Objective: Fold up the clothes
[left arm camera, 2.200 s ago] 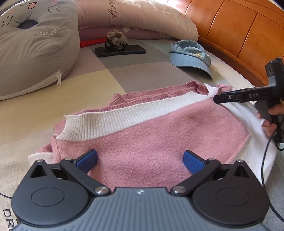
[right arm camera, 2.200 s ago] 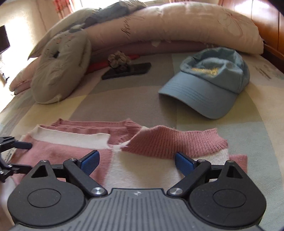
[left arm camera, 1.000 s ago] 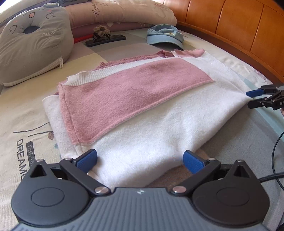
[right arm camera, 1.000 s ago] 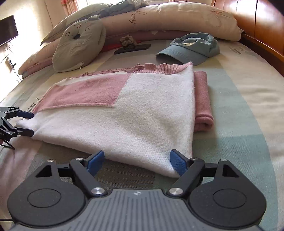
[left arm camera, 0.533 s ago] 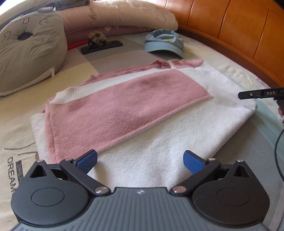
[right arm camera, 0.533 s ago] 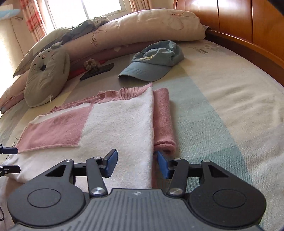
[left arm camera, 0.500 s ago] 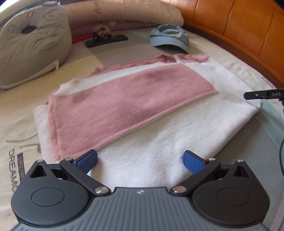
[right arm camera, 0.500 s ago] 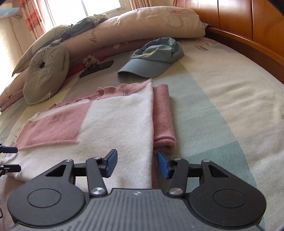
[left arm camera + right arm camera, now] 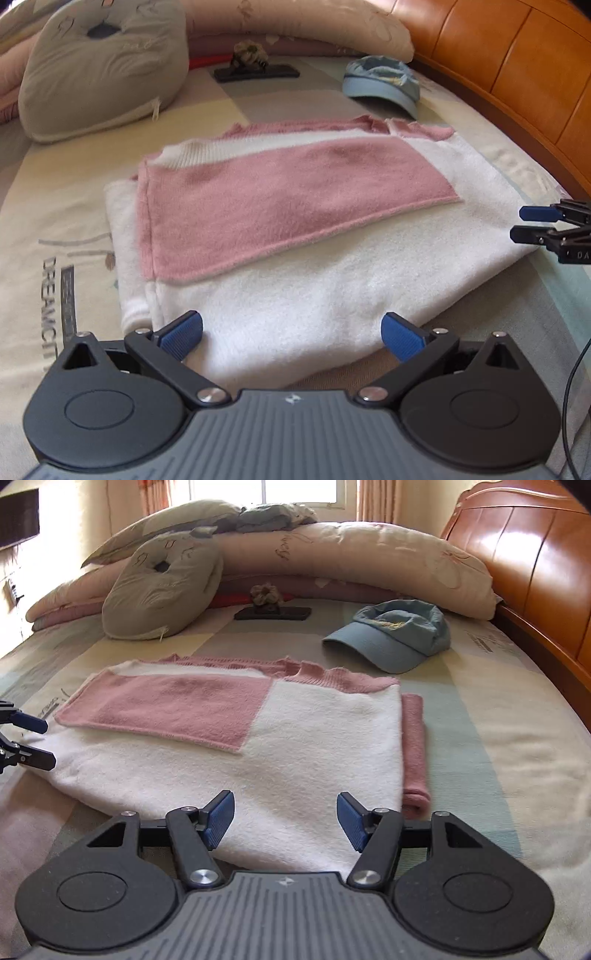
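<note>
A pink and white sweater point(image 9: 295, 236) lies folded flat on the bed point(image 9: 498, 746). The left gripper point(image 9: 291, 332) sits low at the near edge of the sweater, with its two blue pads wide apart and nothing between them but the white cloth lying under them. The right gripper point(image 9: 284, 814) is at another edge of the sweater, off to the right of the left one, and its blue pads are apart too, holding nothing. A rolled pink part of the sweater sticks out just to the right of the right gripper. Far ahead of both grippers lies a blue cap point(image 9: 395, 635). A grey pillow point(image 9: 162, 590) with a hole sits ahead and to the left. A dark flat thing point(image 9: 273, 613) lies between the pillow and the cap.
</note>
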Motion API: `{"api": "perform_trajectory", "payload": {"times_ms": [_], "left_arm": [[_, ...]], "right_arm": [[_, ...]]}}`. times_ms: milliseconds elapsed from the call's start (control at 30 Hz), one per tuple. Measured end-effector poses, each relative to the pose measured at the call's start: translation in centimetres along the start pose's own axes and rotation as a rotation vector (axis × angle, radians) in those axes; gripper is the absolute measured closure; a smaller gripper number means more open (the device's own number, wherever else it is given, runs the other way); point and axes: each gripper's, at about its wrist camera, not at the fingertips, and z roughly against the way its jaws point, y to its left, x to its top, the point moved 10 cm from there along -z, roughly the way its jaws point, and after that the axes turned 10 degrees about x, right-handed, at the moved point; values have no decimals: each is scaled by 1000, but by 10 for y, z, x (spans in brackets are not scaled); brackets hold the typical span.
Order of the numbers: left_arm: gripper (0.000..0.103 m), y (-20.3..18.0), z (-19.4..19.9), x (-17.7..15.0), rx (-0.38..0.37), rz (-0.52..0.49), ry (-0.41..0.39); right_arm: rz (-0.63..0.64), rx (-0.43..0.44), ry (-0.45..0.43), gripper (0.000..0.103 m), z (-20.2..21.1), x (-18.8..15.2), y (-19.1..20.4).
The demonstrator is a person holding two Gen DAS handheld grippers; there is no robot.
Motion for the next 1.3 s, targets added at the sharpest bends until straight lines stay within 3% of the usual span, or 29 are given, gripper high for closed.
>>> {"api": "perform_trajectory", "payload": {"times_ms": [67, 267, 400, 533, 633, 867, 1167, 1300], "left_arm": [[1, 2, 10, -5, 20, -23, -13], [1, 1, 53, -9, 107, -164, -95], [1, -30, 54, -9, 243, -463, -183], [1, -64, 39, -18, 405, -801, -267], [1, -75, 19, -27, 502, -958, -288], [0, -86, 3, -14, 580, -1030, -361], [0, -115, -7, 9, 577, -1066, -454], [0, -117, -9, 14, 558, -1053, -458]], "right_arm": [[-12, -12, 60, 34, -14, -13, -2], [18, 1, 35, 29, 14, -12, -2], [148, -44, 31, 19, 28, -3, 4], [314, -143, 78, 19, 27, -11, 6], [422, -207, 112, 18, 25, -22, 6], [634, -307, 145, 14, 4, -37, 12], [784, -325, 67, 13, -36, -6, 41], [830, -331, 52, 13, -48, 3, 50]]}}
